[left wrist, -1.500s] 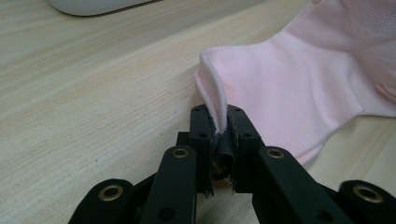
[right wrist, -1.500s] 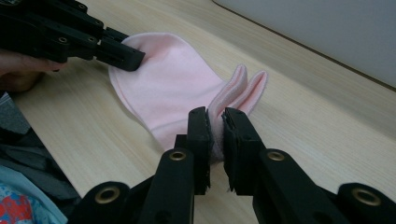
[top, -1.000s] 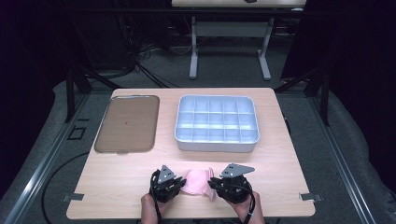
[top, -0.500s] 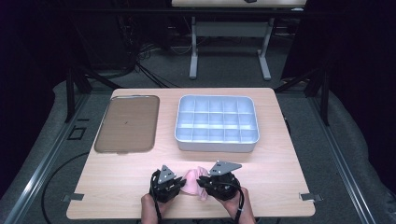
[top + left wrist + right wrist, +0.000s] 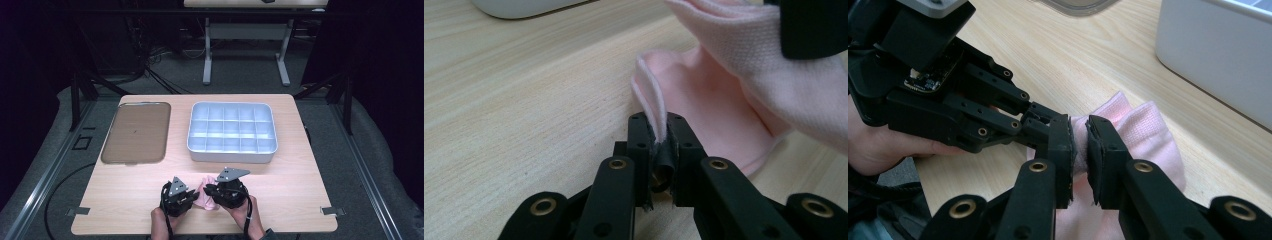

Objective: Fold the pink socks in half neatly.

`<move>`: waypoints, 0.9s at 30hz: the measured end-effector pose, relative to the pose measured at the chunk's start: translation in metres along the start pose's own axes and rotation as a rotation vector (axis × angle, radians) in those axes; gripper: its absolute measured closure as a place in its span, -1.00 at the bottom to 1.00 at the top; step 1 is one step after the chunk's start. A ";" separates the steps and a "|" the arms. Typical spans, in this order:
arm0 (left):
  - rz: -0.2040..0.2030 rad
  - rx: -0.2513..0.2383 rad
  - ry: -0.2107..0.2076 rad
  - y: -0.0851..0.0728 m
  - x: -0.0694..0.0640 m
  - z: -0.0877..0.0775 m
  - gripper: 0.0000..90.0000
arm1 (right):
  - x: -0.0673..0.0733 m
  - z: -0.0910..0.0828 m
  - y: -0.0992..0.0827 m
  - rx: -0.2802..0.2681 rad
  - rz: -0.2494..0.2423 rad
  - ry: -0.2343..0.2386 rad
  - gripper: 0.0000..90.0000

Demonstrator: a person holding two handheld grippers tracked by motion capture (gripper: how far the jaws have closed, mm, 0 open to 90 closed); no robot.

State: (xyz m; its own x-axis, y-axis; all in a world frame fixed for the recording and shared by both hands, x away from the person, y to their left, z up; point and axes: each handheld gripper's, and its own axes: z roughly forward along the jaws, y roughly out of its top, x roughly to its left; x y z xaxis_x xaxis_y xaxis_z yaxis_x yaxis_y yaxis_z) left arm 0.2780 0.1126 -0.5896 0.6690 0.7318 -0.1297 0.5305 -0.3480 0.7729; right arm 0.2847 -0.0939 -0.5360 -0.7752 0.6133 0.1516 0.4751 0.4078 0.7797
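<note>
Wooden counter (image 5: 300,180), light grain, sits on a dark floor with cables behind.

Largest item on it: a pale grey divided tray (image 5: 232,132), right of centre toward the far edge, its compartments in a grid. In the right gripper view its outer wall (image 5: 1218,55) stands close behind the work.

To its left, well apart from it, a flat brown tray (image 5: 136,132) with rounded corners and a thin metal rim.

Near edge, centre: both grippers close together, with a person's hands coming in from the bottom.

Right gripper (image 5: 212,190) carries a grey three-cornered plate on top and points toward the left one. Its fingers (image 5: 1100,150) are clenched on a fold of the pink cloth, with fabric squeezed into the narrow gap between the pads.

Left gripper (image 5: 192,195) is just beside it. Its fingers (image 5: 639,135) are pinched tight on a thin doubled edge of the same cloth, which stands up out of the gap.

Pink cloth (image 5: 205,196): small, soft, knit texture. It lies on the counter between the two grippers at the near edge, well in front of the divided tray. In the left gripper view (image 5: 724,100) part rests flat on the wood while another part is lifted and draped at upper right.
</note>
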 end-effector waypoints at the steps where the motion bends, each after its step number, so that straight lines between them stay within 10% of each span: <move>1: -0.001 0.000 -0.009 0.000 0.000 0.000 0.83 | 0.000 0.001 0.001 -0.002 -0.002 0.001 0.80; 19: -0.008 0.001 -0.017 0.000 0.001 0.000 0.83 | 0.006 0.024 0.006 0.015 0.001 0.029 0.78; 27: -0.011 0.001 -0.019 0.000 0.001 0.000 0.83 | -0.006 0.014 0.003 -0.008 0.069 0.080 0.30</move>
State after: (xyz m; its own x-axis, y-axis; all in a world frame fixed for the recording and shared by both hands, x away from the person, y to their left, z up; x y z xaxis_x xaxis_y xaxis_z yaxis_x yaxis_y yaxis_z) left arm 0.2789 0.1134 -0.5899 0.6730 0.7243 -0.1499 0.5385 -0.3409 0.7706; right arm 0.2966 -0.0874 -0.5431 -0.7718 0.5837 0.2523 0.5250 0.3612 0.7706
